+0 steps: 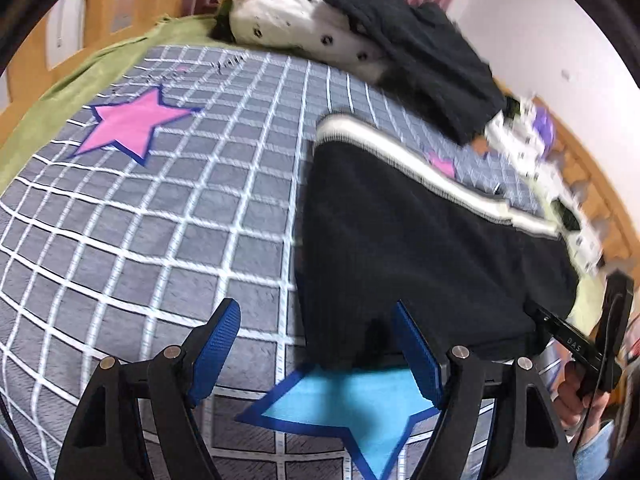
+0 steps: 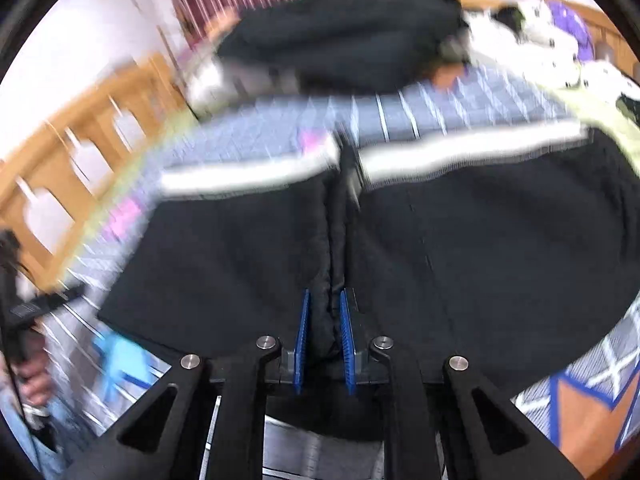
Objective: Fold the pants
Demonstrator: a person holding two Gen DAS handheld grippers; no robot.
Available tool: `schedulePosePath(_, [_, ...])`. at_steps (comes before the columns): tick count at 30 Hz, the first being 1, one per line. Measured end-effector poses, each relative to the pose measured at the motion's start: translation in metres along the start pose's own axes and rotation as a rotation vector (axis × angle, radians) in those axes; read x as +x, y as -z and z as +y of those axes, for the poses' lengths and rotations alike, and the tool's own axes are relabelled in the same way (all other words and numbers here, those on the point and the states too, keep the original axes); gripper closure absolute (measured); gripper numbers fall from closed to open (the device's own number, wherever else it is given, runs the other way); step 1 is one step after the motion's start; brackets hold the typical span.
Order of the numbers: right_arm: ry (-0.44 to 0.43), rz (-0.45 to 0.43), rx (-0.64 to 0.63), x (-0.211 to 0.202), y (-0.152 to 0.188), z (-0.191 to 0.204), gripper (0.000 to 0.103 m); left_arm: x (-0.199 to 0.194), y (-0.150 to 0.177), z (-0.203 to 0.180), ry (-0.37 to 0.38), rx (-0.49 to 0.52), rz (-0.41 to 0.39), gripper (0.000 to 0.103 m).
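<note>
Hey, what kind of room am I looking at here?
Most likely a bedroom: a bed with a grid-patterned sheet, a wooden bed rail, and a pile of bedding at the far end.

Bright, even indoor light; right wrist view heavily motion-blurred, both views bowed with dark corners

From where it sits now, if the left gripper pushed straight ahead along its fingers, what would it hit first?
Probably the near hem of the black ribbed pants, at their left corner by the light blue star on the grey checked bedspread. The open left gripper holds nothing; depth is unclear, so it could meet the bedspread first.
</note>
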State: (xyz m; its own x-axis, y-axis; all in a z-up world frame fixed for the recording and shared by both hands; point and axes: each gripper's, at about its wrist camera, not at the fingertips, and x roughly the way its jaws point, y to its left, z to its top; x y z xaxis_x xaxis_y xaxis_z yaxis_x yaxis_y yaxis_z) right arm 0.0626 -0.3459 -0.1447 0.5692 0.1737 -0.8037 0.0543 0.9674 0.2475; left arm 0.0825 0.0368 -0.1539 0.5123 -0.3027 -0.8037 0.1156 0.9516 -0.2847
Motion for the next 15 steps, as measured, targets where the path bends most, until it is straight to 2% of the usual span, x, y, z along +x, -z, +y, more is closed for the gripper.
schedulePosePath(1, [0.012, 0.016, -0.013, 0.007, 0.003, 0.001, 0.087, 0.012, 0.005, -0.003, -0.029, 0.013, 0.031, 0.026])
schedulePosePath(3, [0.035, -0.013, -0.052, 0.0, 0.004, 0.006, 0.082, 0.029, 0.011, -0.002, -0.072, 0.012, 0.079, 0.025])
schedulePosePath(6, [0.016, -0.109, -0.019, -0.025, 0.006, 0.003, 0.08, 0.025, 0.01, -0.003, -0.076, 0.009, 0.065, 0.026])
schedulePosePath(8, [0.038, -0.088, -0.023, -0.025, 0.008, 0.004, 0.08, 0.016, 0.008, -0.005, -0.056, 0.008, 0.024, 0.026])
schedulePosePath(9, [0.052, -0.061, -0.036, -0.019, 0.01, 0.005, 0.079, 0.017, 0.007, -0.005, -0.073, 0.01, 0.013, 0.026])
schedulePosePath(11, [0.059, -0.033, -0.058, -0.007, 0.015, 0.006, 0.08, 0.031, 0.009, -0.003, -0.103, 0.011, 0.057, 0.024])
schedulePosePath(15, [0.06, -0.028, -0.116, -0.014, 0.013, 0.012, 0.079, 0.029, 0.009, -0.004, -0.081, 0.01, 0.043, 0.028])
